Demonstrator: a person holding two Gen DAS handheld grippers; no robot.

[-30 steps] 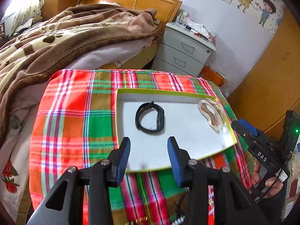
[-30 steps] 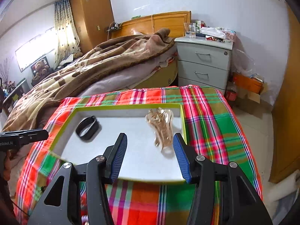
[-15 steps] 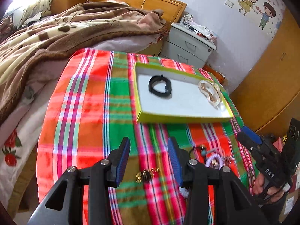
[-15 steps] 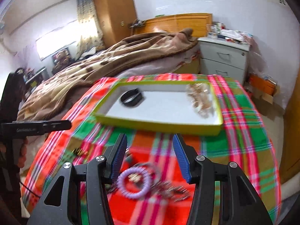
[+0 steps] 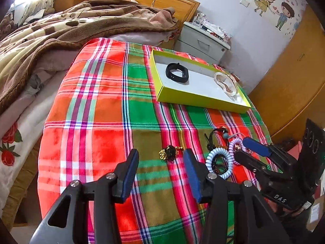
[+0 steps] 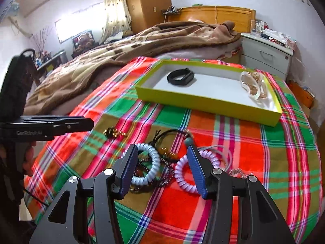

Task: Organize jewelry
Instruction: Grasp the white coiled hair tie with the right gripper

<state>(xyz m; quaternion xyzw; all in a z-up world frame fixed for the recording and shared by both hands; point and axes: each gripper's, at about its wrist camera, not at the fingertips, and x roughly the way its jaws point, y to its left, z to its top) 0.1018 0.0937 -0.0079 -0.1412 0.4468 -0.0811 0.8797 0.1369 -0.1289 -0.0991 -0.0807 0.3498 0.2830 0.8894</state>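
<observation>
**Two pieces boxed, a tangle waits on the plaid**

One yellow-green box (image 6: 205,102) holds two things: a black band (image 6: 180,77) and a clear pouch of gold chain (image 6: 251,85). On the counter's plaid cloth (image 5: 105,109), two coil bracelets, blue (image 6: 145,165) and lilac (image 6: 187,170), beside a gold cluster (image 5: 169,152). Left claw (image 5: 160,174) opening, empty; right claw (image 6: 161,170) spread, empty.
</observation>
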